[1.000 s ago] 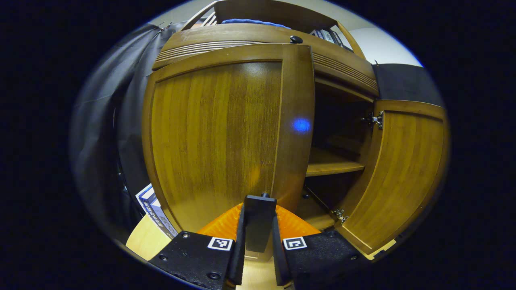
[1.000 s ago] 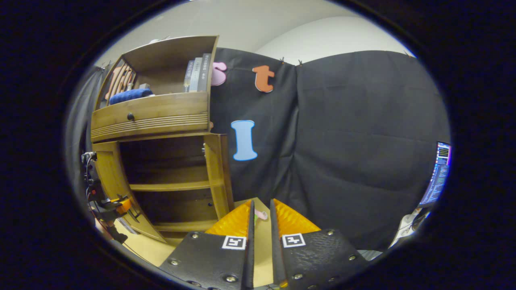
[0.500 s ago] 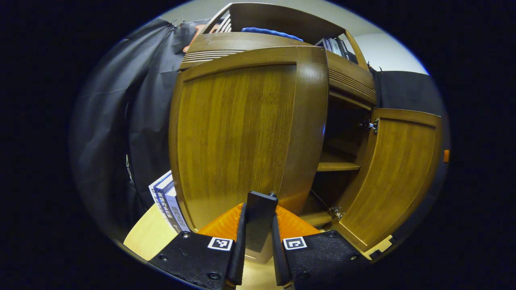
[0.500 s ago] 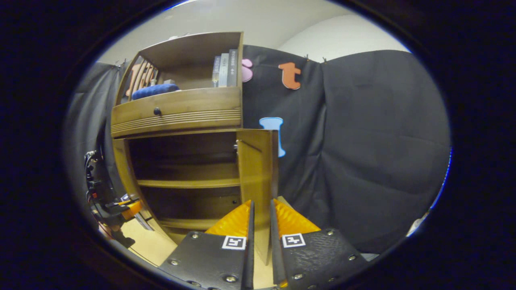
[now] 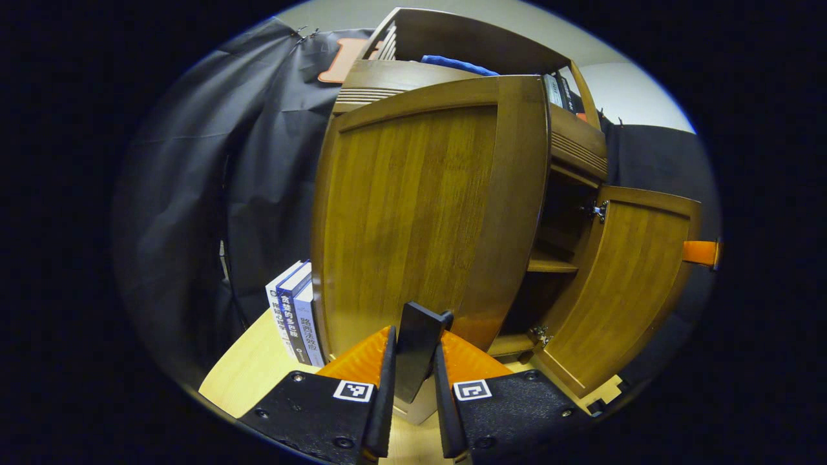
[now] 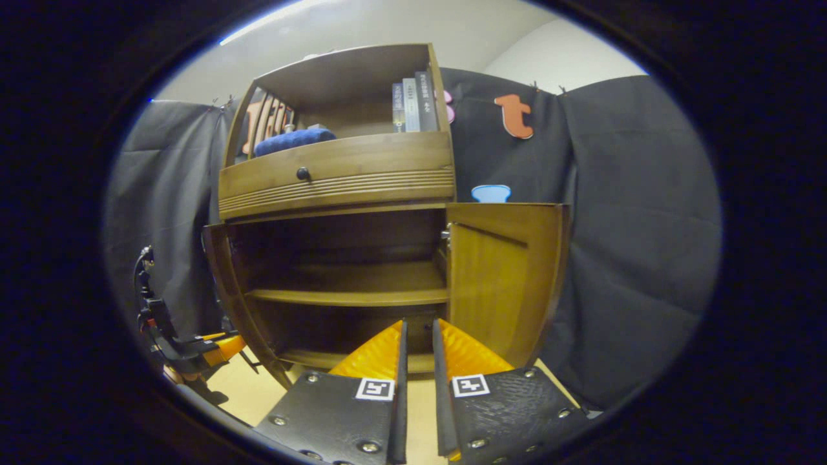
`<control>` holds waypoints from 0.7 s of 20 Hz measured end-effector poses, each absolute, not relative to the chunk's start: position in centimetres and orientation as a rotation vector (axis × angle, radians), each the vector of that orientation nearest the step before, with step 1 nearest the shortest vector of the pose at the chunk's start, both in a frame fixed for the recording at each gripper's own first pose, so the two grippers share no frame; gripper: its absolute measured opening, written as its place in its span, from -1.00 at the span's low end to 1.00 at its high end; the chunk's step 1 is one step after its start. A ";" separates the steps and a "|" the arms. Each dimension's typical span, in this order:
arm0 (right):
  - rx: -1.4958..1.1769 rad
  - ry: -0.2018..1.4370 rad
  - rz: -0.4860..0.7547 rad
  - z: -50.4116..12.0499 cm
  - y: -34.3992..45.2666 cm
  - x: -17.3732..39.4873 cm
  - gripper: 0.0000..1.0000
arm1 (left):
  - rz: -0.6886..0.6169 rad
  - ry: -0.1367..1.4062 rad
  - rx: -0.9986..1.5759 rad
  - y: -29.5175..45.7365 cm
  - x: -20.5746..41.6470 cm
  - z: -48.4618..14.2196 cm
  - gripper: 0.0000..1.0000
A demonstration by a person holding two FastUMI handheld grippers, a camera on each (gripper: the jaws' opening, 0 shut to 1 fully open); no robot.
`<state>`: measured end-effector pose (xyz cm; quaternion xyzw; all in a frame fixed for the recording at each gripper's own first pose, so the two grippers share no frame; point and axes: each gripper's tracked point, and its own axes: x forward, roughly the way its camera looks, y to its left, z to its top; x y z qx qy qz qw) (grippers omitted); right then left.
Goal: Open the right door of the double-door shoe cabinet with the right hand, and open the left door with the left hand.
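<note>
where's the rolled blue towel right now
In the right gripper view the rolled blue towel lies on the open top shelf of the shoe cabinet, left of the upright books and just above the drawer knob.

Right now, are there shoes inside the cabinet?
No. In the right gripper view, the cabinet stands open and its shelf is bare, with no shoes on it.

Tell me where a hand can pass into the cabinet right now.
The middle shelf is bare between the left door and the right door, and so is the space above it. At the left door the left gripper grips the black handle, and books crowd the tabletop beside it.
</note>
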<state>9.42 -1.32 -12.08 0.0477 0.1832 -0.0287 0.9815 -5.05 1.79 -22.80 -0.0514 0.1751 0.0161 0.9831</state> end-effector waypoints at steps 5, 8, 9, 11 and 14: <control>0.140 0.389 0.002 -13.3 1.0 10.4 -0.63 | 0.064 0.355 -0.115 3.8 -6.6 -22.5 -0.39; 0.141 0.400 0.023 -13.8 1.8 10.7 -0.63 | 0.085 0.348 -0.135 4.6 -7.0 -22.2 -0.41; 0.142 0.404 0.030 -14.0 2.1 10.9 -0.63 | 0.092 0.350 -0.125 4.9 -7.1 -22.2 -0.46; 0.149 0.409 0.044 -14.3 2.7 11.2 -0.63 | 0.130 0.352 -0.104 6.5 -7.7 -22.4 -0.41; 0.160 0.408 0.070 -14.6 3.8 11.6 -0.63 | 0.214 0.364 -0.099 10.0 -8.4 -22.2 -0.43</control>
